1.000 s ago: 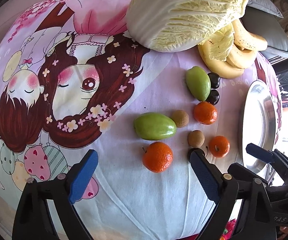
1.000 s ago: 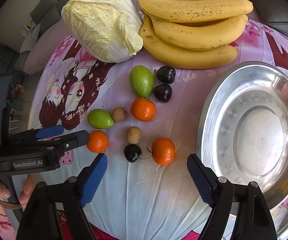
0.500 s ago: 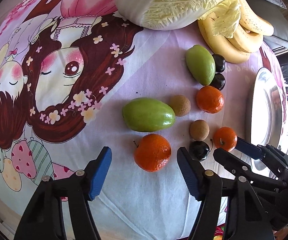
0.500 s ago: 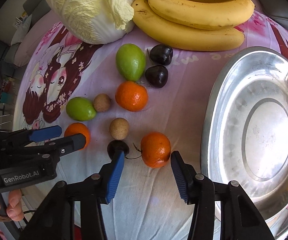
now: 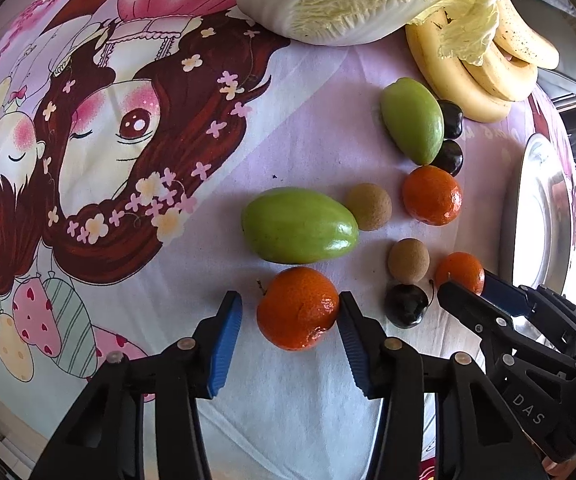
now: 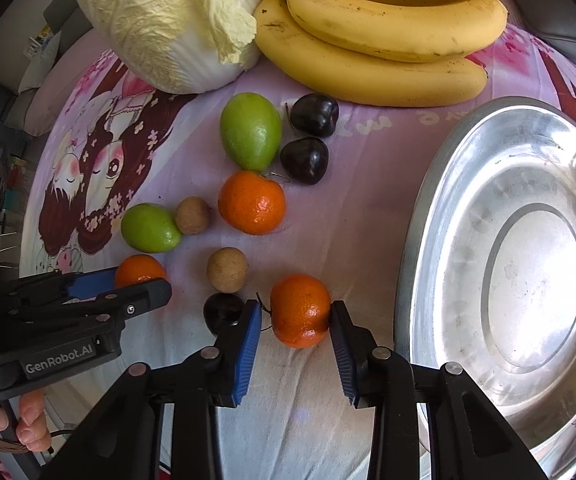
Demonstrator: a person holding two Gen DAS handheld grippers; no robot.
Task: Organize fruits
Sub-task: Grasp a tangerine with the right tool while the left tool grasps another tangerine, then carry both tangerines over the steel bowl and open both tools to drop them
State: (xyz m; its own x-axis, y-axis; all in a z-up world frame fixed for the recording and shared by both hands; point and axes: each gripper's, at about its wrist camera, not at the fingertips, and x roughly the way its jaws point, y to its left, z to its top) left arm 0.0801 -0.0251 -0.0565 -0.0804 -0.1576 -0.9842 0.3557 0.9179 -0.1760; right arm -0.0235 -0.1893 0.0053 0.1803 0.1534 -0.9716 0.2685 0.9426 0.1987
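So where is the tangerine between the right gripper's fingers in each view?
Left wrist view: the tangerine sits at lower right, partly behind the right gripper, next to a dark cherry.
Right wrist view: bottom centre, between the blue fingers, with a small gap still showing on the left side.
Shared landmark: the steel bowl, just right of it in both.

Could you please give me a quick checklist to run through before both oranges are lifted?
1. Left gripper straddles left orange, jaws have just been closing: ok.
2. Left grip firm: not ok, gap on one side.
3. Right gripper straddles right orange, jaws likewise just closing: ok.
4. Right grip firm: not ok, gap remains.
5. Cherry clear of right jaws: cannot tell.
6. Metal basin free to receive: ok.
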